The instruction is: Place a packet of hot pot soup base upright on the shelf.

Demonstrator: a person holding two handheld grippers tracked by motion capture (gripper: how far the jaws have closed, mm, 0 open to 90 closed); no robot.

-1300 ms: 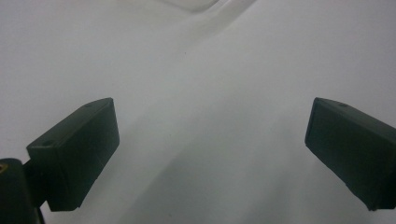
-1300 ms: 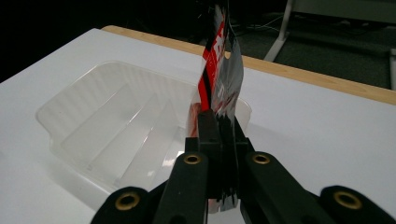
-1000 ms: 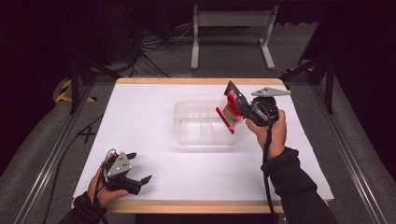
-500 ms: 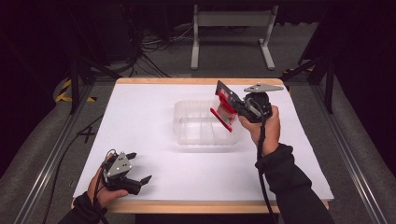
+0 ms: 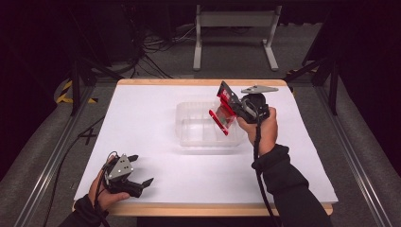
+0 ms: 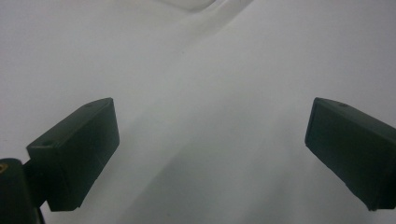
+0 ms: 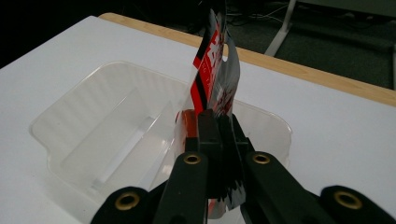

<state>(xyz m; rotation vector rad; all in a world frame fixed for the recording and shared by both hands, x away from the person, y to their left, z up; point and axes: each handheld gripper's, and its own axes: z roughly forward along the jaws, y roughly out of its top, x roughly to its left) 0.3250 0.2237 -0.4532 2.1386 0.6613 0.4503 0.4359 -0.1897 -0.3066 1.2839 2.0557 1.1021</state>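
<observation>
One packet, one tray, two grippers of mine.

My right gripper (image 5: 226, 108) is clenched on a single red, black and silver packet (image 5: 222, 113), holding it above the right end of the one clear plastic tray (image 5: 189, 118), which sits a little toward 1 o'clock from the middle of the white table (image 5: 142, 123). In the right gripper view the packet (image 7: 215, 70) stands upright between my closed jaws, over the tray (image 7: 102, 126). My left gripper (image 5: 139, 170) rests at 7 o'clock on the table, released, jaws wide apart, well apart from the tray.
</observation>
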